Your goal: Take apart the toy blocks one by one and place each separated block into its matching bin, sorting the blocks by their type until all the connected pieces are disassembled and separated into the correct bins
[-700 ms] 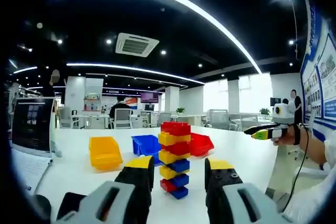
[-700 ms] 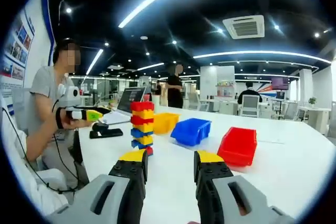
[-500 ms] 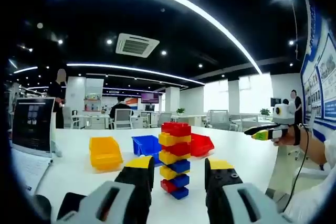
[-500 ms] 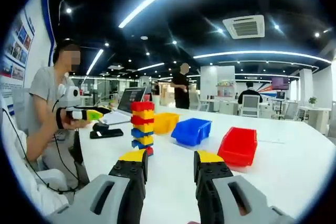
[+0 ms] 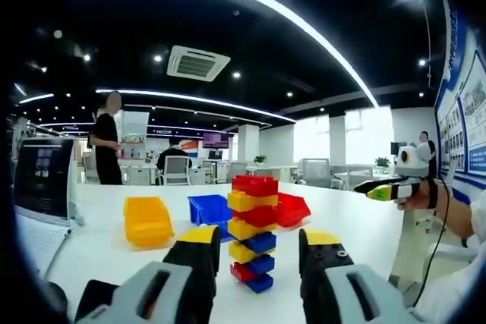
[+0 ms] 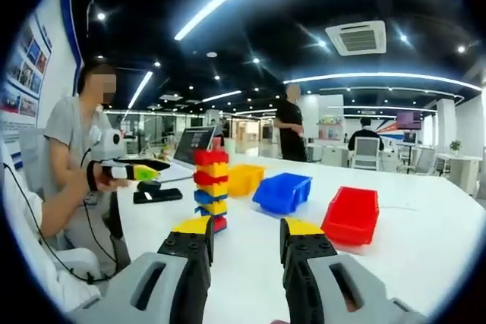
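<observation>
Upright on the white table, a tall stack of red, yellow and blue plastic toy blocks stands untouched, seen in the left gripper view straight ahead between that view's own jaws. Both jaws of the left gripper are spread apart with nothing between them, short of the stack. Behind the stack sit three open plastic bins in a row: a yellow bin to the left, a blue bin partly hidden by the blocks, and a red bin to the right. A laptop with a dark screen stands at the table's left edge. From the right gripper view the same stack appears left of centre, with the yellow bin, blue bin and red bin stretching away rightward. Likewise the right gripper holds its yellow-tipped jaws parted and empty, well apart from the blocks. A standing person in dark clothes is beyond the table.
</observation>
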A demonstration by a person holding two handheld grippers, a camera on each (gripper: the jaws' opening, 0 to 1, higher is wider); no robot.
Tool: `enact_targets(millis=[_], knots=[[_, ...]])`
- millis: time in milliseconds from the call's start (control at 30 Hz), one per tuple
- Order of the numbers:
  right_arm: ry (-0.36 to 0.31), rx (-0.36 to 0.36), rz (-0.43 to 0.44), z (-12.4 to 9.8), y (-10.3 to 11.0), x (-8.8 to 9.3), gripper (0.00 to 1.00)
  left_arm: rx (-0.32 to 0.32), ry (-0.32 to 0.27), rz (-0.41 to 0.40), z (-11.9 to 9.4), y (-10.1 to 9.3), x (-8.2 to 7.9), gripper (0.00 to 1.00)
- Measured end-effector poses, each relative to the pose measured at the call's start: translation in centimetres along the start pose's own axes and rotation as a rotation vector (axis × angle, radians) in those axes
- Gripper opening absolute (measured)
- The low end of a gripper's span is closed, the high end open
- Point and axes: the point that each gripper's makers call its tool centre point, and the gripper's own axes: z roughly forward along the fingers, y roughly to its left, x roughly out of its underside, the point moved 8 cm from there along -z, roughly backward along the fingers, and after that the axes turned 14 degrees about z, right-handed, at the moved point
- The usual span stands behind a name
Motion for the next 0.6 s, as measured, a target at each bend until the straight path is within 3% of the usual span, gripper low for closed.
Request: enact_targets(millis=[400,600], knots=[[0.022,-0.078,-0.037,4.4,2.9,-2.4,0.36,0.003,-0.021,0.026,3.3,0.7,0.4,0.47],[0.043,-0.115,-0.057,7.1,4.9,-2.9,0.37,0.063,-0.031,0.043,5.6,0.9,1.1,0.51]])
